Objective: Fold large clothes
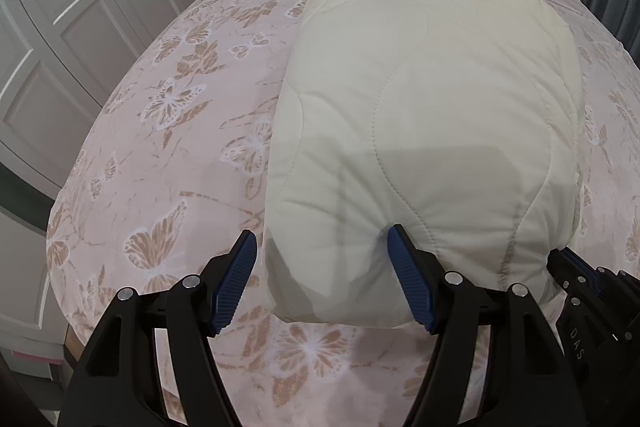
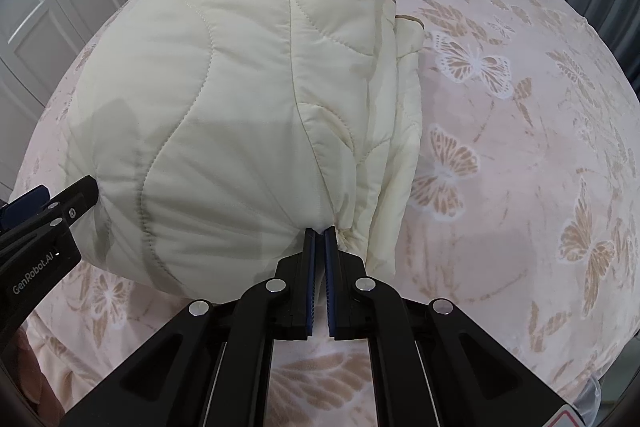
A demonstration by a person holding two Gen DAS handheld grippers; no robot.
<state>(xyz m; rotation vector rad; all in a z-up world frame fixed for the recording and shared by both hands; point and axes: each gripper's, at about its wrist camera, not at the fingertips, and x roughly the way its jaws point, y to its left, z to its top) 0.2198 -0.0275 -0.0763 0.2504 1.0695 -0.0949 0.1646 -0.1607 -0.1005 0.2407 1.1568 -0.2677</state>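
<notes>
Garment: cream quilted padded jacket folded on butterfly-print pink bed. Right gripper jaws clamped on near right hem; left gripper jaws apart, straddling near left corner.

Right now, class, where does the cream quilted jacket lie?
The cream quilted jacket lies folded on the butterfly-print bedspread, near its foot edge, with the right gripper pinching its near hem.

The jacket is cream quilted cloth, matt and puffy; the bedspread is soft cloth; gripper pads are ribbed blue plastic.
</notes>
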